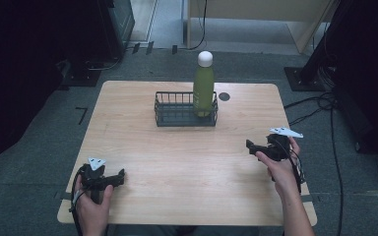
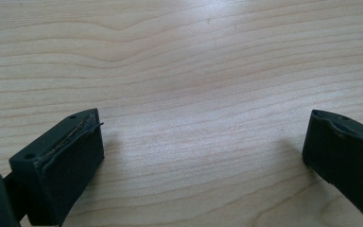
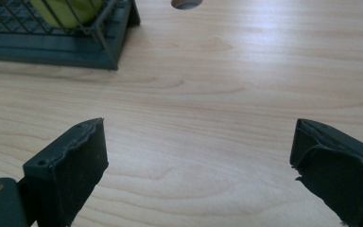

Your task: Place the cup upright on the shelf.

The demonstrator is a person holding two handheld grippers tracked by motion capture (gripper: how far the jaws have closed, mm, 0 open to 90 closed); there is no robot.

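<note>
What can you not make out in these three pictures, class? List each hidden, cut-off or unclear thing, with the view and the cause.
- Bottle base: high view, hidden behind the basket wires.
- Bottle: right gripper view, cut off by the top edge; just its lower part shows through the basket.
- Any label on the bottle: high view, too small to read.
- Table hole: high view, too small to tell its depth.

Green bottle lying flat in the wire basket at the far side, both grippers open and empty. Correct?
One error: the green bottle stands upright in the wire basket, per the high view. Otherwise right: left gripper and right gripper are open and empty.
</note>
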